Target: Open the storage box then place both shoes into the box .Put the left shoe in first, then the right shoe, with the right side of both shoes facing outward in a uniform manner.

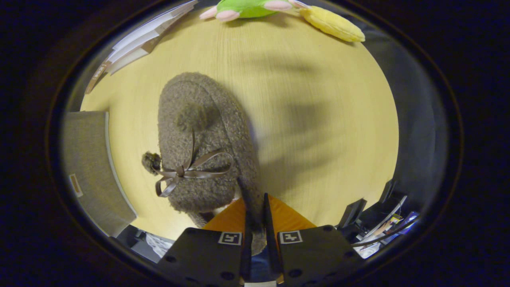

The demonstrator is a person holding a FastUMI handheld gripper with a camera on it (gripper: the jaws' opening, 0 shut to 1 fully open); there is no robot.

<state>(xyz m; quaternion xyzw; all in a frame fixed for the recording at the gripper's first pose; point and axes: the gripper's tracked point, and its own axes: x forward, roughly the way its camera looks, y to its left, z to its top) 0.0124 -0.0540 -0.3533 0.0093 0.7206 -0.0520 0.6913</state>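
Now clamped on the shoe: gripper fingers nearly together, pinching the fuzzy heel rim.
Hanging toe-away beyond the fingers, bow and pompoms uppermost, over the table. Pointed steeply down. Grey box just left of shoe; green toy and yellow toy well beyond; books far left.

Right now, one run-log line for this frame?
gripper: shut on slipper | slipper: pinched at heel rim, over table | box: beside slipper | plush toys: far edge
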